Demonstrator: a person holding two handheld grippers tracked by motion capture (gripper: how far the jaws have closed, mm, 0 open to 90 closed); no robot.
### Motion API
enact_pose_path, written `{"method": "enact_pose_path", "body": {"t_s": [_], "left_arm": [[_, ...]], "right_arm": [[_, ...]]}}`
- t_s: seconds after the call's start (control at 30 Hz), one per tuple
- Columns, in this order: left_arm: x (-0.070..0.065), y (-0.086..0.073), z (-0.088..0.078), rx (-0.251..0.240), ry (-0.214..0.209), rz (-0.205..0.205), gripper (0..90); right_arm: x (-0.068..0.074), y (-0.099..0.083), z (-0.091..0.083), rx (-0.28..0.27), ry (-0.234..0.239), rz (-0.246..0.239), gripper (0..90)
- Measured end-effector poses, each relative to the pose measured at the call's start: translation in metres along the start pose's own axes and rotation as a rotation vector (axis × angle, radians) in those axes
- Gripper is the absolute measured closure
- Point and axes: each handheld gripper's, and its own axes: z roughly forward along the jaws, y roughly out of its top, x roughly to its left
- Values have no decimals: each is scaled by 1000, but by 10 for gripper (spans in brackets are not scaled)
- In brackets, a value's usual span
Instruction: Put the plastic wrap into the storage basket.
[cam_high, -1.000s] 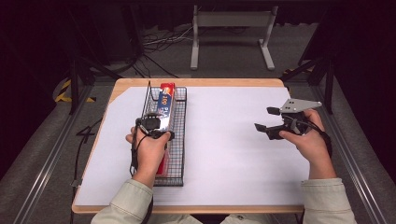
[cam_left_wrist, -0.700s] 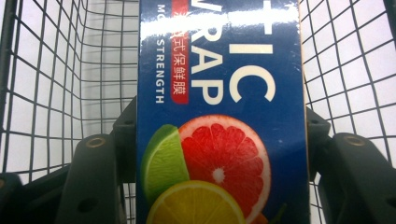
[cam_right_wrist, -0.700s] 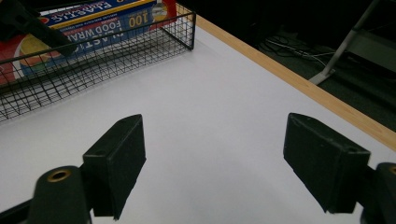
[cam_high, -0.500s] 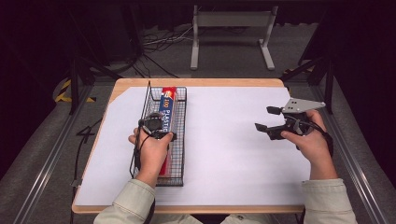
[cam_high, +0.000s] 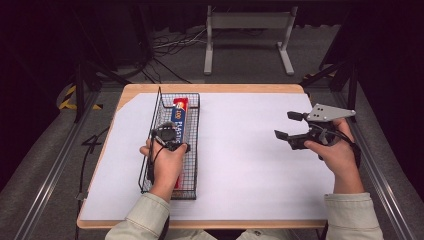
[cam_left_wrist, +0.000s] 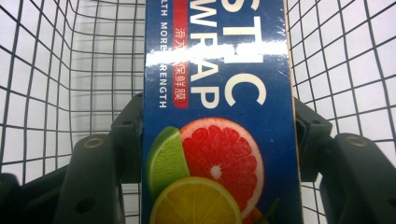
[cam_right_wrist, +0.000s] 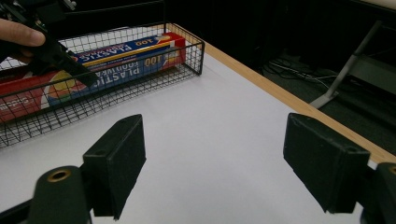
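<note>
A long blue and red plastic wrap box (cam_high: 179, 120) lies lengthwise in a black wire basket (cam_high: 193, 150) on the left of the table. My left gripper (cam_high: 167, 136) reaches down into the basket, and in the left gripper view its jaws press on both long sides of the box (cam_left_wrist: 219, 116), above the citrus picture. My right gripper (cam_high: 286, 125) hovers over the right side of the table, pointing left. It stands open with nothing between its pads (cam_right_wrist: 116, 163). From the right gripper view I see the box (cam_right_wrist: 116, 60) in the basket (cam_right_wrist: 93, 93) and the left gripper (cam_right_wrist: 51, 51) on it.
A white sheet (cam_high: 250, 165) covers the wooden table (cam_high: 210, 88). Beyond the far edge stand a grey metal stand (cam_high: 247, 30) and cables on the floor. Metal rails (cam_high: 380, 175) run along both sides of the table.
</note>
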Motion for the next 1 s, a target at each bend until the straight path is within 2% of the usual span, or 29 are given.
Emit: {"method": "enact_pose_path", "body": {"t_s": [0.13,0.3,0.4,0.57,0.6,0.67,0.7,0.77,0.83,0.9,1.0], "left_arm": [[-2,0,2,18,9,21,376],[-7,6,-11,-54,5,45,311],[-8,9,-17,-69,-4,50,284],[-11,12,-29,-97,-48,80,253],[-12,14,-32,-109,-54,98,247],[-13,18,-41,-146,-27,163,238],[-12,19,-44,-159,-39,184,236],[-10,22,-51,-186,-37,218,222],[-8,23,-54,-201,-44,230,221],[-5,26,-59,-220,-71,250,208],[1,30,-64,-234,-72,272,207]], "right_arm": [[2,0,3,11,10,-5,215],[3,0,4,15,19,-2,208],[4,0,5,19,21,-3,208],[3,-1,6,24,16,-5,208],[3,-1,5,25,16,-3,208],[3,-2,5,27,14,-2,209],[3,-3,5,30,12,1,208],[3,-4,5,32,10,5,209],[2,-4,5,35,9,4,208],[1,-7,5,43,5,11,208],[0,-10,4,52,-1,17,209]]}}
